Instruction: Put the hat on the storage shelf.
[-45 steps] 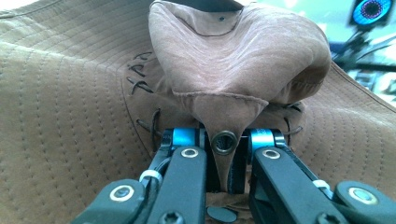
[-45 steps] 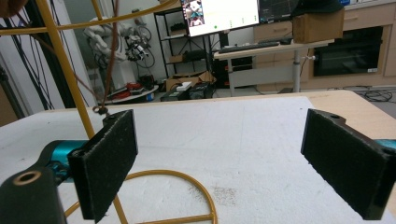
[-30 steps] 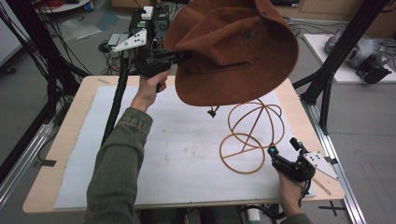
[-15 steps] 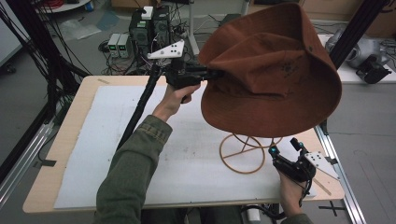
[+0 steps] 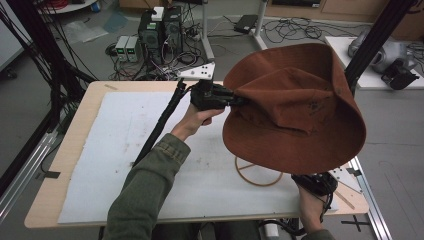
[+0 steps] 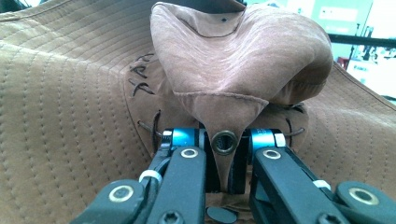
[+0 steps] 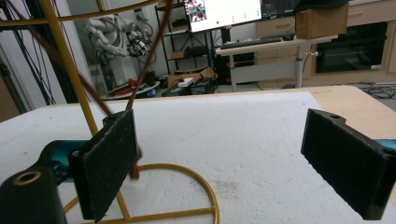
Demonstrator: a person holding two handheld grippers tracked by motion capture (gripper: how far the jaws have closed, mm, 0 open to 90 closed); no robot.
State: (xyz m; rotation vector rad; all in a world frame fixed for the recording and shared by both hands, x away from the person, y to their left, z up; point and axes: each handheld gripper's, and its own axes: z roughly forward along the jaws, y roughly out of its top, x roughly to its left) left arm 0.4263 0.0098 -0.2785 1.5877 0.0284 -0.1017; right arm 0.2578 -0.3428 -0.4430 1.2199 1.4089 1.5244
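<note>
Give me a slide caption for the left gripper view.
Left gripper pinching the brown hat at its eyelet tab.

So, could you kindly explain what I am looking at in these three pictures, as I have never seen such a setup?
No robot here: a person holds a two-jaw gripper in each hand. One picture looks down from above the table; the other two come from cameras riding on the grippers. The left gripper is shut on the edge of a brown brimmed hat, held up in the air above a yellow wire hat stand on the white mat. The right gripper rests open near the table's edge, beside the stand's base ring.
</note>
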